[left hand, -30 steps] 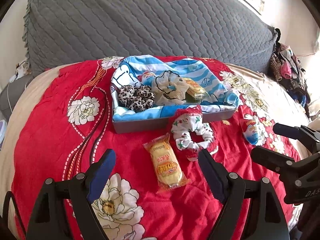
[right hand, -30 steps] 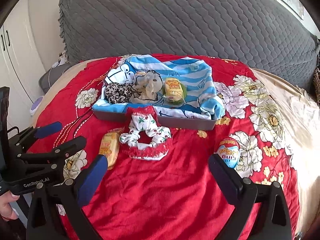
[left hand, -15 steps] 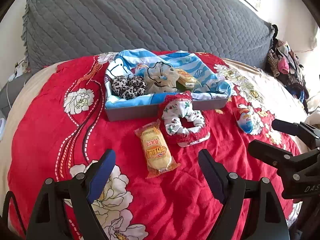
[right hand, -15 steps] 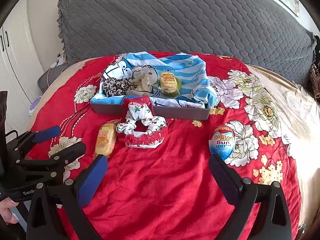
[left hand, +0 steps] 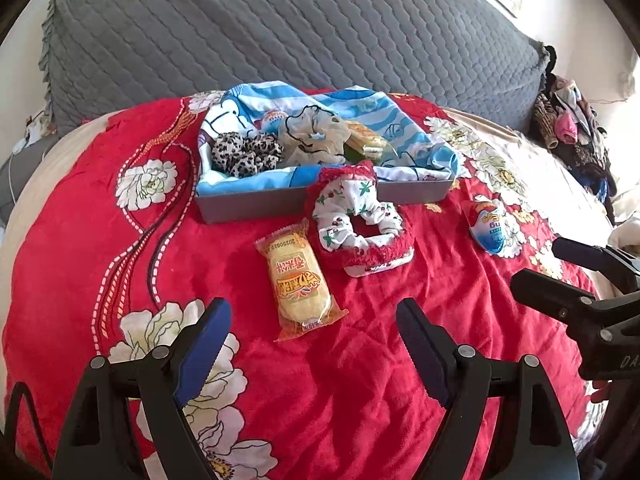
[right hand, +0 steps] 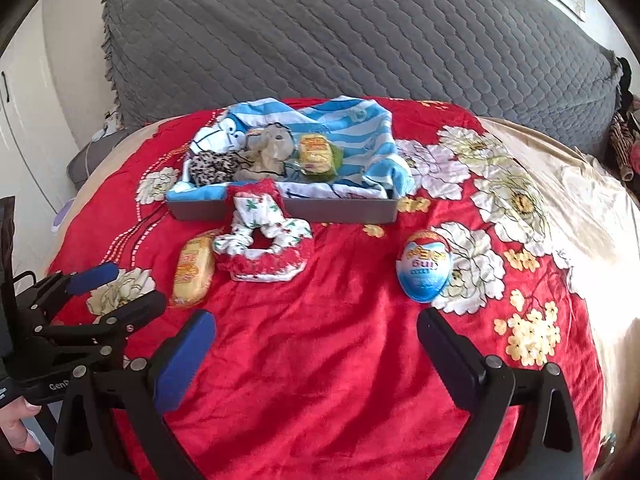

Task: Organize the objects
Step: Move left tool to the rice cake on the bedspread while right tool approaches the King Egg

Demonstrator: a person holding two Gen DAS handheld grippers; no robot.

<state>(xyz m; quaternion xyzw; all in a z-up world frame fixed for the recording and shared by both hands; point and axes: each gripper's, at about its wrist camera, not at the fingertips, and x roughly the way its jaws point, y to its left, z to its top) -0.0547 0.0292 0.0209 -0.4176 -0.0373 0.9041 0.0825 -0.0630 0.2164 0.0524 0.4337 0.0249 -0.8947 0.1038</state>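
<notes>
- Left wrist view: the left gripper [left hand: 310, 334] is wide and holds nothing. The cake pack [left hand: 298, 278] lies at 12 o'clock from it, near. It looks light, soft and crinkly; grab its long sides gently. The scrunchie [left hand: 358, 226] touches it at 1 o'clock, leaning on the tray [left hand: 256, 204].
- Right wrist view: the right gripper [right hand: 316, 340] is wide, empty. The egg [right hand: 424, 270] sits at 1 o'clock, smooth and likely slippery; grab its middle. Nothing blocks it.

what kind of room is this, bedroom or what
Most likely a bedroom: the items lie on a bed under a red floral blanket, a grey quilted headboard cover rises behind it, and clothes are piled beside it.
</notes>
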